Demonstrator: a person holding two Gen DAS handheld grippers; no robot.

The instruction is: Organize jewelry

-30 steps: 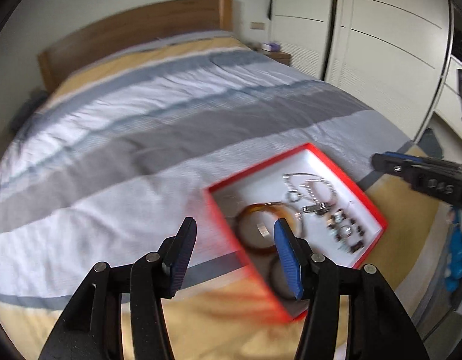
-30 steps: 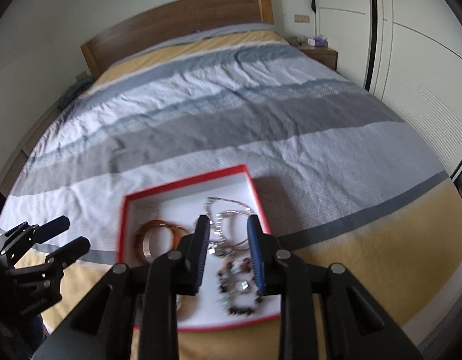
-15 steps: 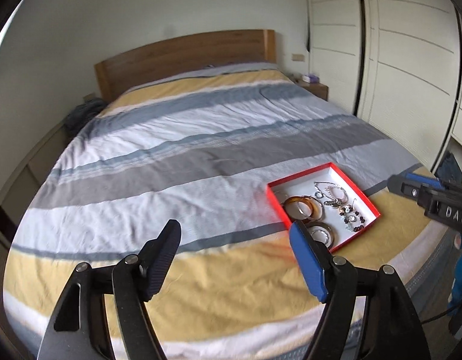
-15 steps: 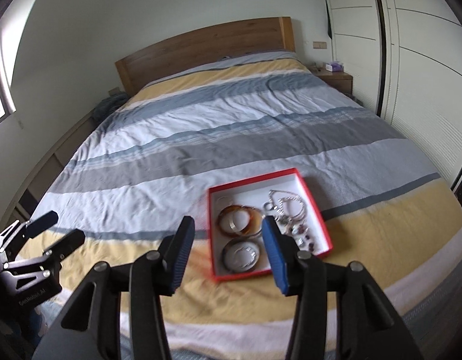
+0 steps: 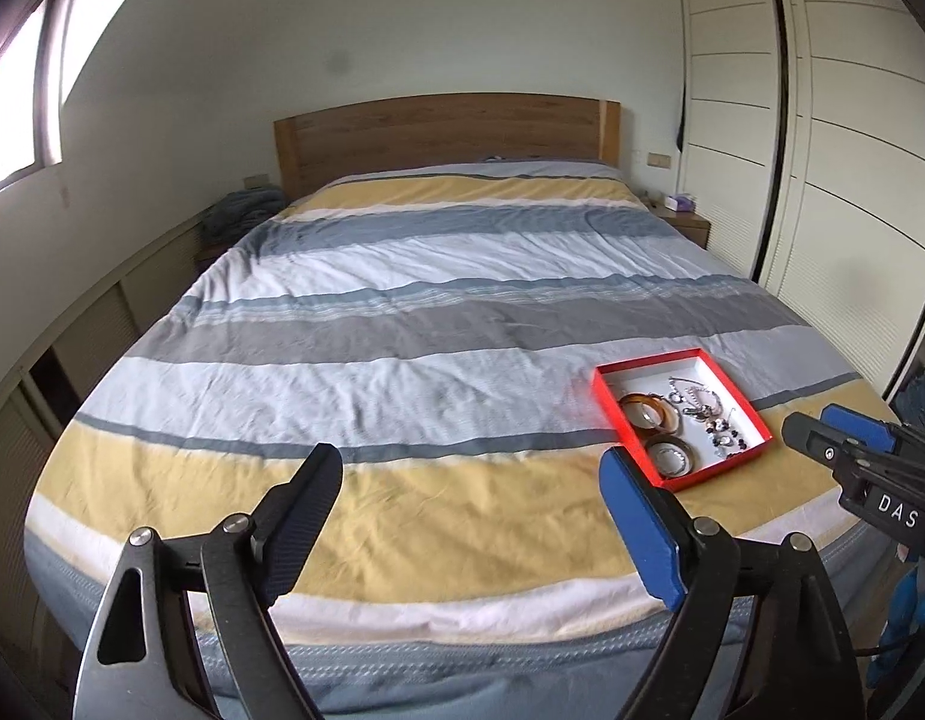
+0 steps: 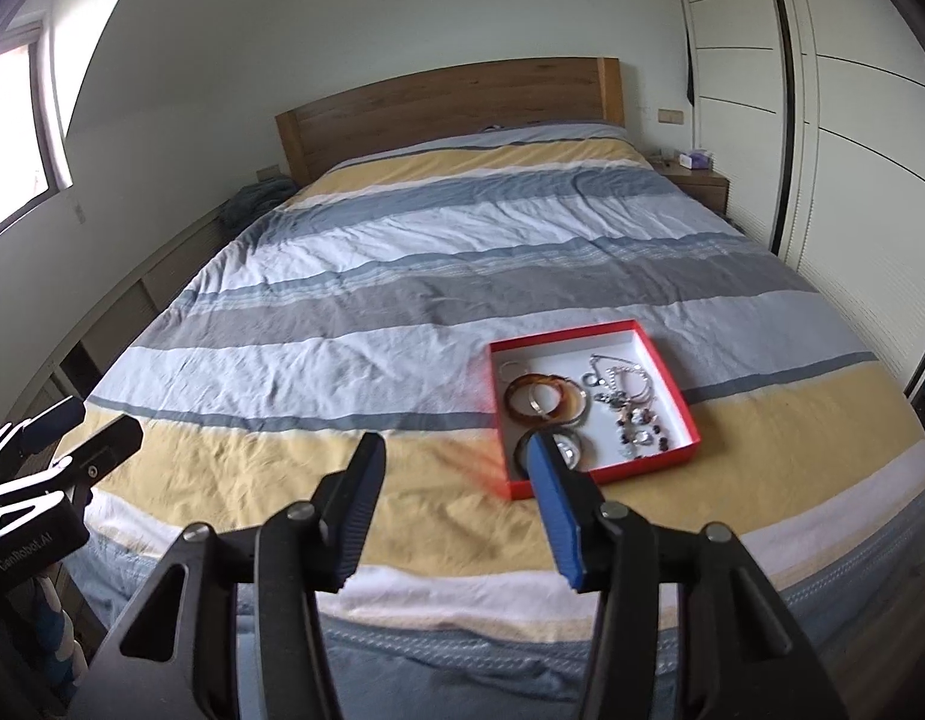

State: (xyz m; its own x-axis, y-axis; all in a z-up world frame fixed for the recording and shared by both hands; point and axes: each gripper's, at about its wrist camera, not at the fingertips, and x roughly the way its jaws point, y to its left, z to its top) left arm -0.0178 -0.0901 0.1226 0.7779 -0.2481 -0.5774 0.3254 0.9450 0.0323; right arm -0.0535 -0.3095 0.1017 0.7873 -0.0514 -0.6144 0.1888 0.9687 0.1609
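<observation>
Nearest, the left tongs (image 5: 468,504) are spread wide and empty, and the right tongs (image 6: 453,492) half open and empty, both just opened. At two o'clock, the red jewelry box (image 6: 684,426) is seen on the striped bed (image 6: 402,312); any return is best made slowly from above.

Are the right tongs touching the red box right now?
Apart. In the left wrist view the right tongs hang off the bed's edge, bare yellow bedspread between them and the red box.
</observation>
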